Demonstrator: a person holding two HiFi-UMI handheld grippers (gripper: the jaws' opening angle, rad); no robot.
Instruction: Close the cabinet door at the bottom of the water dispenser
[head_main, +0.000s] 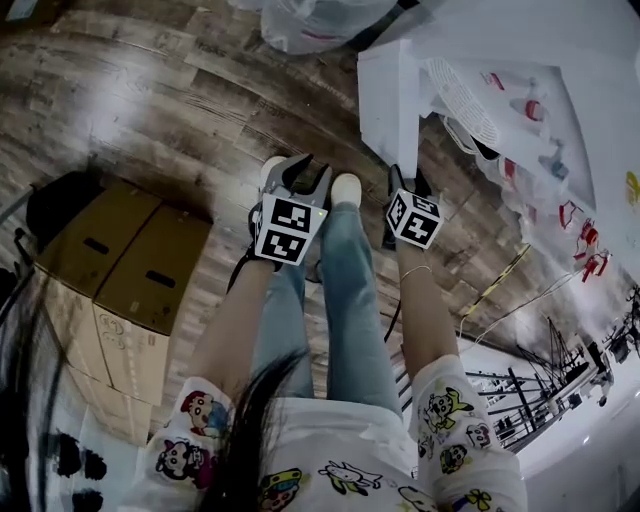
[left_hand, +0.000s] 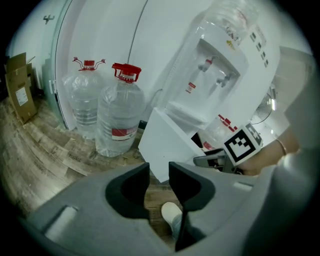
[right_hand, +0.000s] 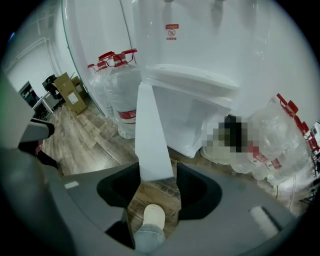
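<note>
Between right tongs (right_hand: 157, 172) (spread, not pinching): cabinet door (right_hand: 152, 135) edge; left tongs (left_hand: 159, 170) parted, empty; dispenser (right_hand: 200, 45) top cropped.

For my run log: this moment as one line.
cabinet door: open, swung out | right gripper: jaws apart, door edge seen between them, ungripped | left gripper: jaws apart, empty

The white flat cabinet door (right_hand: 152, 135) stands out from the white plastic water dispenser (left_hand: 220, 65). Its lower corner shows between my right gripper's (right_hand: 156, 176) parted jaws. Two clear plastic water bottles (left_hand: 117, 117) stand left of the dispenser. Brown cardboard boxes (head_main: 120, 260) sit on the wood-plank floor (head_main: 180, 110) at my left.
</note>
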